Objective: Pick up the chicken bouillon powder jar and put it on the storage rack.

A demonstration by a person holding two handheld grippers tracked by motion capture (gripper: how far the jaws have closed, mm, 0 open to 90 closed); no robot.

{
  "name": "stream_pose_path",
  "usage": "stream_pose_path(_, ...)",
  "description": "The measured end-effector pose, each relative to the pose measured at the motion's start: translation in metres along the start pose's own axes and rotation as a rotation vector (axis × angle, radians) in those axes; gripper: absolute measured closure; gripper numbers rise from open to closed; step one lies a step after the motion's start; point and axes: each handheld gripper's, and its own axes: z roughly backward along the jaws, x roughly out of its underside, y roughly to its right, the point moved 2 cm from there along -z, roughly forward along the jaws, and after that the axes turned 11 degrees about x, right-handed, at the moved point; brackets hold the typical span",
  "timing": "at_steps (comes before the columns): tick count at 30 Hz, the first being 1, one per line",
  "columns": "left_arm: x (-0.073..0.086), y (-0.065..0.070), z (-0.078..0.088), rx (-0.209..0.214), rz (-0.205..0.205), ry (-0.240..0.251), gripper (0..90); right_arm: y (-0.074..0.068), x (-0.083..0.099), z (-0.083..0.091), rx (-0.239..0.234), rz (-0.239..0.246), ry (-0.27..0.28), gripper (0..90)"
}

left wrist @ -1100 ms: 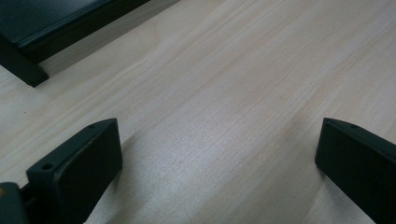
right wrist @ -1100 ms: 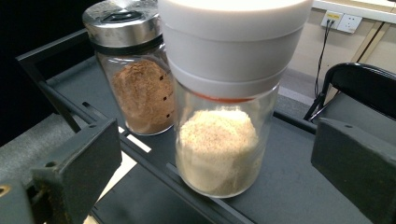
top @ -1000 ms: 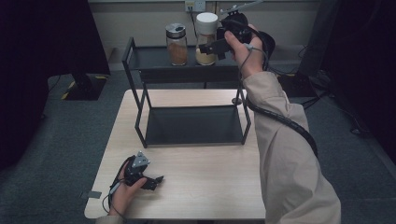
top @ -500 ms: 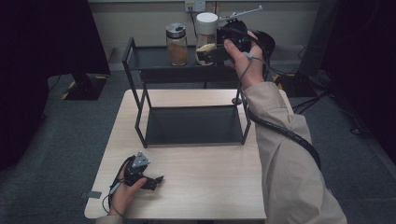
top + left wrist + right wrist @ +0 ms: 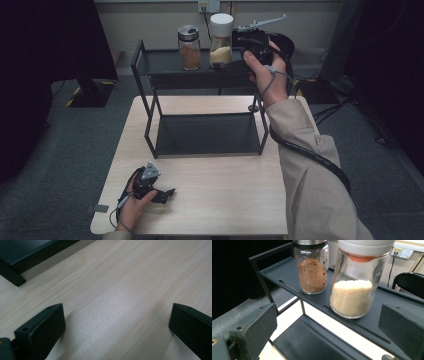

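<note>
High view: a person in a beige sleeve holds the right gripper (image 5: 239,50) up at the top shelf of a black two-tier metal rack (image 5: 165,62) standing on a pale wooden table (image 5: 220,190), its jaws spread apart and empty, just beside a clear glass jar with a white lid and pale yellow grains (image 5: 220,41). The jar stands upright on the top shelf, close to the shelf's right end, with a second clear glass jar with a silver lid and brown powder (image 5: 189,47) upright just to its left, the two near each other but not touching.

In the right gripper view the pale-grain jar (image 5: 355,287) sits between and beyond the two open jaws, apart from both, while the brown-powder jar (image 5: 312,270) stands farther back on the rack (image 5: 274,272).

The left gripper (image 5: 162,192) rests low on the table near its front left corner, held in the person's hand; the left gripper view shows its jaws wide apart over bare wood (image 5: 120,290), holding nothing.
</note>
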Motion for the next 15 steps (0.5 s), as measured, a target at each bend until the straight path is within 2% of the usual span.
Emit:
stream_pose_path(6, 0.0, 0.0, 0.0, 0.0, 0.001, 0.0, 0.0, -0.002, 0.009, 0.007, -0.008, 0.006, 0.005, 0.8)
stream_pose_path(15, 0.0, 0.0, 0.0, 0.0, 0.0, -0.001, 0.0, -0.004, 0.033, 0.01, -0.019, 0.005, -0.001, 0.8)
